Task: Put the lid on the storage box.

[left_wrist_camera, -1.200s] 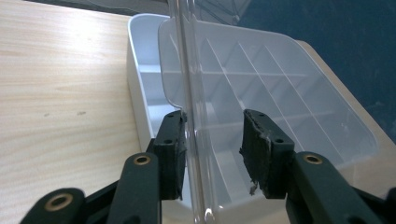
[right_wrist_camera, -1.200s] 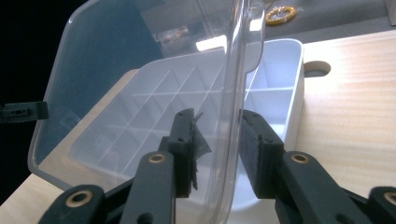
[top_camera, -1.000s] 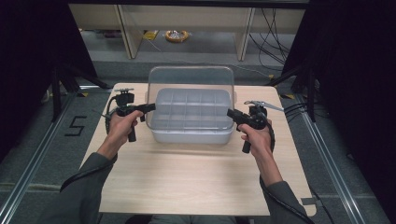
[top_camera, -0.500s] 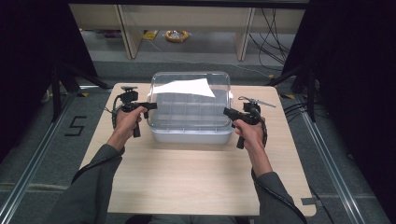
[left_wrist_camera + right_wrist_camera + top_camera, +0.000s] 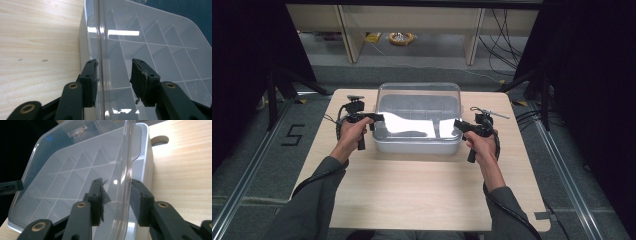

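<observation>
Setting the clear lid squarely onto the divided storage box is the step in hand, judging by how the two parts sit together at the centre of the high view, on the upper half of the wooden table. The left gripper straddles the lid's edge at the bottom centre of its own view, with a gap visible on both sides, so its hold is released; its jaws have just been opening. The right gripper likewise brackets the opposite lid edge at the bottom centre of its view, pads clear of the plastic, jaws loosened and lately widening. To finish well, both grippers should probably draw straight outward, away from the box, so neither pad snags the rim and tips the lid out of its seat.
</observation>
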